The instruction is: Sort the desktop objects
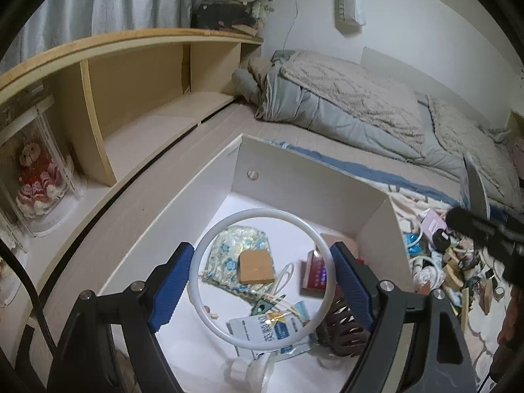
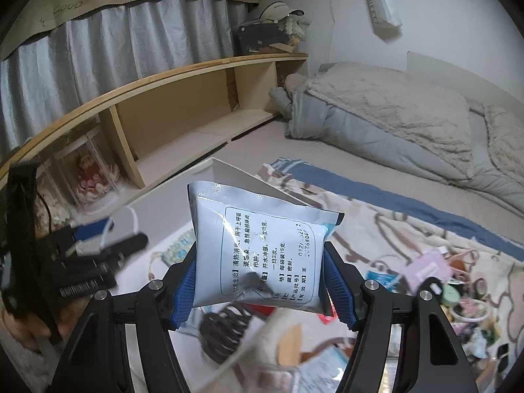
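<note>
We see the bed (image 1: 327,150) filling the far side, with a grey quilt (image 1: 344,104) heaped at its far right and a wooden shelf unit (image 1: 137,75) running along the left. Nearer sits the white open box (image 1: 294,170), already holding a floral pouch (image 1: 235,245), a tan block (image 1: 257,267), a red booklet (image 1: 312,273), a printed sachet (image 1: 268,327) and a dark brown hair claw (image 1: 340,327). To its right we see a jumble of small items (image 1: 458,262) on the patterned blanket (image 2: 393,229). Our left gripper (image 1: 262,281) hangs over the box, blue pads pressed on either side of a white ring (image 1: 201,252). Our right gripper (image 2: 258,281) is clamped on a white medicine sachet (image 2: 262,249), held upright above the box's near right side.
</note>
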### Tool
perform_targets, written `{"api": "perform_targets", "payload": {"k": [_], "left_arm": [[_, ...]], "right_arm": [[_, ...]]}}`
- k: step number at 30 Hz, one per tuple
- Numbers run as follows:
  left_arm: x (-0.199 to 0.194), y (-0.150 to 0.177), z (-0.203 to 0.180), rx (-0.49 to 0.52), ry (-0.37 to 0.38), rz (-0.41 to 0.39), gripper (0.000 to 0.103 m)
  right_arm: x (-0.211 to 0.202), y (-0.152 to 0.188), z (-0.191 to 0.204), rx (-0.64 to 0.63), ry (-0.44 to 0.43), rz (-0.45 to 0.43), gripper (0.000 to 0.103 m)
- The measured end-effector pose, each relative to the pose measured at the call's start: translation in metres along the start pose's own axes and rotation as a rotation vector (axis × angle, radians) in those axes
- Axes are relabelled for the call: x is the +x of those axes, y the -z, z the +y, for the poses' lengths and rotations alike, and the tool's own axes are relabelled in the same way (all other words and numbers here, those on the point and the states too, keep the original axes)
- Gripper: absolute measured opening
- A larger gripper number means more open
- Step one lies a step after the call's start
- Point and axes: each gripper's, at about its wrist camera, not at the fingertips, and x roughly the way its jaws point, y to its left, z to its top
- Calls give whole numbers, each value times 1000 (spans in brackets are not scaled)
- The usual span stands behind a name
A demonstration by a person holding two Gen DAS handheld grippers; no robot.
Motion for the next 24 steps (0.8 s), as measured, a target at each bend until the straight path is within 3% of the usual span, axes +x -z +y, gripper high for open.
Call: {"api": "perform_targets", "payload": {"k": [13,16,24], "left_arm": [[22,18,6,67,-44,72,85],[21,20,8,74,-38,73,91],[15,21,12,72,-15,60,91]], "right_arm": [[50,-19,22,36,-36,50,70],[67,-21,23,55,-44,77,70],[105,-25,20,108,-30,152,70]]}}
